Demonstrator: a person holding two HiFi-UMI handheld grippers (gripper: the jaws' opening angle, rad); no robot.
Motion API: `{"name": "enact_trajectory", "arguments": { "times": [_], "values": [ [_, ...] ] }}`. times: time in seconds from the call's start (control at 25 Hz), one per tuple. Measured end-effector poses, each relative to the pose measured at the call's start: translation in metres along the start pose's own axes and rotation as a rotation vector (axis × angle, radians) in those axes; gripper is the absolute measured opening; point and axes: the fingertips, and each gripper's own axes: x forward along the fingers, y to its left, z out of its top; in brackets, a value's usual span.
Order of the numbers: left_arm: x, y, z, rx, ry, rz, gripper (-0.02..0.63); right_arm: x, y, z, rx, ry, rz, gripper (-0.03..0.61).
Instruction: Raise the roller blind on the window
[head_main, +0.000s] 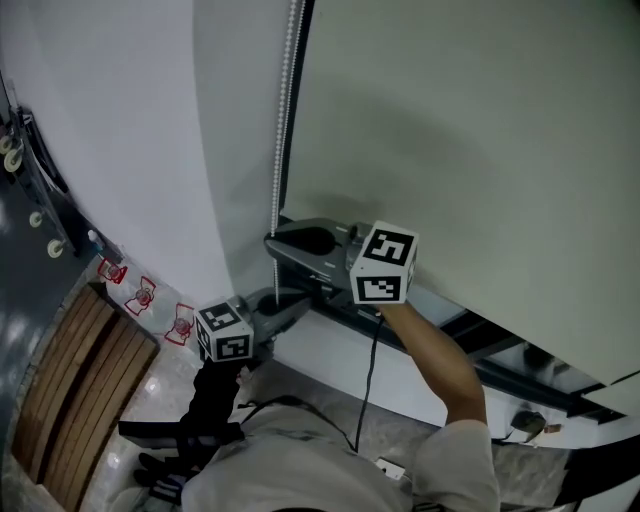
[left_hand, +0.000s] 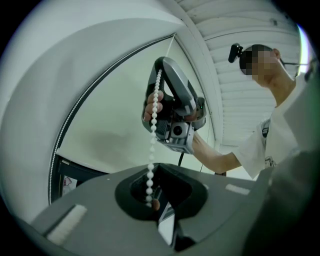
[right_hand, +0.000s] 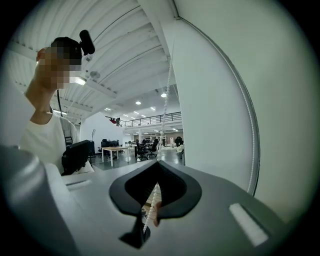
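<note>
**A:** Looking for the bead chain (head_main: 283, 120) first. Hanging where?

**B:** Hanging down the left edge of the roller blind (head_main: 460, 130), running straight up and down. Leaving the frame at the top, passing through both grips at the bottom.

**A:** Holding it with which?

**B:** Pinching it with the right gripper (head_main: 275, 243), fingers closed narrow on the beads. Pinching it again lower down with the left gripper (head_main: 290, 303), fingers likewise shut on the strand.

**A:** Sitting how, one against the other?

**B:** Stacking along the chain's long axis: right above, left just below and a little nearer the body. Keeping a short run of beads stretched between the two.

**A:** And the blind itself?

**B:** Covering nearly all the glass, bottom edge lying low, close above the dark window frame (head_main: 480, 345). Leaving most of the raising to do, by the look of it.

**A:** Judging the coming move, then?

**B:** Probably pulling down along that same vertical line, hand under hand. Favouring the right for the next reach, being nearer the fresh chain overhead. Not telling from here which strand of the loop lifts.
</note>
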Motion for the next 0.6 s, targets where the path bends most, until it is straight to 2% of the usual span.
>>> {"name": "enact_trajectory", "arguments": {
  "times": [0.4, 0.44, 0.52, 0.6],
  "values": [
    [0.001, -0.001, 0.015, 0.016, -0.024, -0.009, -0.002, 0.002, 0.014, 0.004, 0.035, -0.05, 0.055, 0.009],
    [0.001, -0.001, 0.016, 0.019, -0.028, -0.012, -0.002, 0.003, 0.017, 0.003, 0.026, -0.043, 0.066, 0.024],
    [0.001, -0.002, 0.019, 0.025, -0.033, -0.017, -0.002, 0.006, 0.021, 0.003, 0.019, -0.036, 0.084, 0.146],
    [0.002, -0.004, 0.019, 0.028, -0.033, -0.023, -0.002, 0.004, 0.018, 0.014, 0.018, -0.058, 0.079, 0.187]
  ]
}}
